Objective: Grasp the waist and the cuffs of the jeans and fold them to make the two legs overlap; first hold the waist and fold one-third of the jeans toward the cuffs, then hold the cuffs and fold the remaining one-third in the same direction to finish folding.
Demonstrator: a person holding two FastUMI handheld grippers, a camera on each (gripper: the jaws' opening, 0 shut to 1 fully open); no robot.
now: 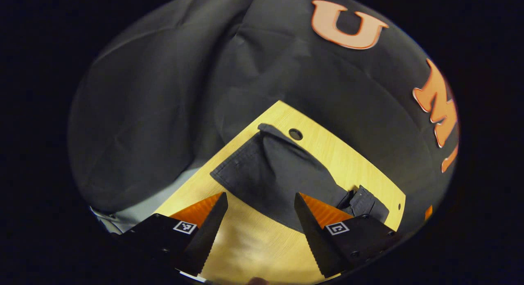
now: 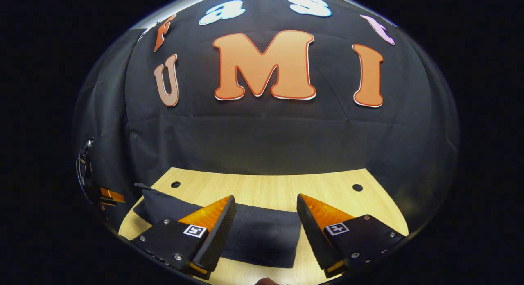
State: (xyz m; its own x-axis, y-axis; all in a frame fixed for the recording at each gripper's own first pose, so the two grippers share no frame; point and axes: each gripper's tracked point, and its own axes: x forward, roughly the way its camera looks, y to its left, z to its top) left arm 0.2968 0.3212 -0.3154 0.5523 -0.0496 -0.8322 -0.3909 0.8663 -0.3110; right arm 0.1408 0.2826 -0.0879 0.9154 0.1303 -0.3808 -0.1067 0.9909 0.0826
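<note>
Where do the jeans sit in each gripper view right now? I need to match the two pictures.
Left gripper view: jeans lie diagonally across the table, centre, just beyond the open fingers.
Right gripper view: jeans lie low, left of centre, behind the open fingers.
Shared landmark: the wooden table with round holes.

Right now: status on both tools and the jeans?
Left tool open, above the table, holding nothing. Right tool open, empty. Jeans flat on the table, dark, already partly folded. Nothing in the way.
</note>
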